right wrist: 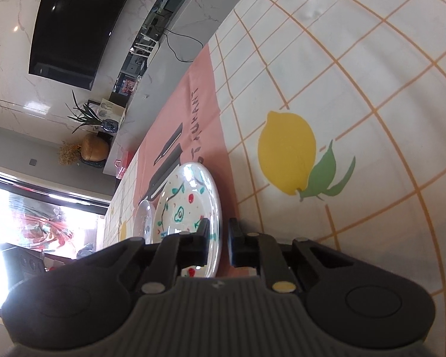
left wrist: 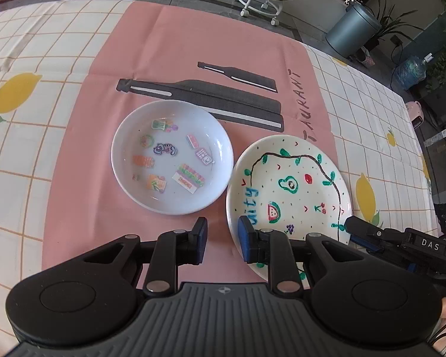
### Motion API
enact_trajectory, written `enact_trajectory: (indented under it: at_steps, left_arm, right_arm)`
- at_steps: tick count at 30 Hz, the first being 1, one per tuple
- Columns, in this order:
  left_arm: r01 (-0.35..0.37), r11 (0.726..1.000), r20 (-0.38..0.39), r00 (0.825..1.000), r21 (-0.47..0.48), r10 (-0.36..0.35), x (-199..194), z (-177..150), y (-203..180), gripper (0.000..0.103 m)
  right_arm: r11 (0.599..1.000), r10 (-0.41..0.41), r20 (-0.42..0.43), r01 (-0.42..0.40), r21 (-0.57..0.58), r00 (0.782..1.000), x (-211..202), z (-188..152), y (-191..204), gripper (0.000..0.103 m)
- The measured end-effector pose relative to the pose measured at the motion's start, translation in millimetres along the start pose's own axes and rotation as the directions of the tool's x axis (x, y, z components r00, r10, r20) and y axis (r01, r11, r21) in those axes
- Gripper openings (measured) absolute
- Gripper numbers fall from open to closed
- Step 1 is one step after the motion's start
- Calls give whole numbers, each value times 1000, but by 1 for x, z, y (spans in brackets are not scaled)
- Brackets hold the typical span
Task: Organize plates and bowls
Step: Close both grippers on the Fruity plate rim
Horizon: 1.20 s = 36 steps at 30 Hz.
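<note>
Plates: two – sticker plate, painted plate; claws: two.

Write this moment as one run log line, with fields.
left gripper: open, empty | right gripper: shut on painted plate rim | sticker plate: untouched

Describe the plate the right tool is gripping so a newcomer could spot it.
On the pink mat in the middle of the lemon tablecloth sit two white plates. It is the right one, overhanging the mat's edge. It has hand-drawn fruit and a vine; its neighbour has stickers.
</note>
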<state>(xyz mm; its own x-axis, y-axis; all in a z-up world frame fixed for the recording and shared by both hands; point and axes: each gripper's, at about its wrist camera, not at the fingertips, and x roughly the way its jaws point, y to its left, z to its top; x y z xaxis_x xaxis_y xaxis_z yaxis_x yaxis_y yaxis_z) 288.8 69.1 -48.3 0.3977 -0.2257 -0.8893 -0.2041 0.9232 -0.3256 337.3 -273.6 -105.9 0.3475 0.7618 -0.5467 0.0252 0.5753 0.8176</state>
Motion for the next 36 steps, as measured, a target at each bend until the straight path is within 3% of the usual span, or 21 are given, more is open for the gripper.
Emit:
enact_trajectory:
  at_steps: [6, 8, 14, 17, 21, 32, 36]
  left_arm:
    - [57, 997, 17, 998, -59, -56, 5, 3, 5, 27]
    - [106, 988, 11, 994, -109, -106, 7, 4, 10, 23]
    - [156, 973, 36, 988, -170, -152, 5, 3, 19, 21]
    - [140, 980, 71, 989, -140, -131, -2, 3, 15, 21]
    - [105, 990, 72, 993, -99, -98, -9, 2, 6, 21]
    - [142, 989, 79, 987, -34, -139, -38, -19, -3, 21]
    - [157, 987, 75, 985, 13, -158, -50, -27, -8, 21]
  right_arm:
    - [997, 41, -22, -40, 68, 999, 2, 1, -11, 7]
    - [999, 20, -19, -19, 44, 1000, 2, 0, -9, 0]
    - [999, -9, -10, 9, -44, 1000, -1, -4, 3, 2]
    - [993, -33, 4, 34, -112, 999, -2, -8, 13, 4]
    - [991, -3, 18, 5, -136, 1000, -6, -11, 19, 5]
    - [968, -37, 81, 56, -243, 996, -28, -23, 50, 6]
    - [971, -69, 76, 85, -223, 995, -44, -35, 57, 7]
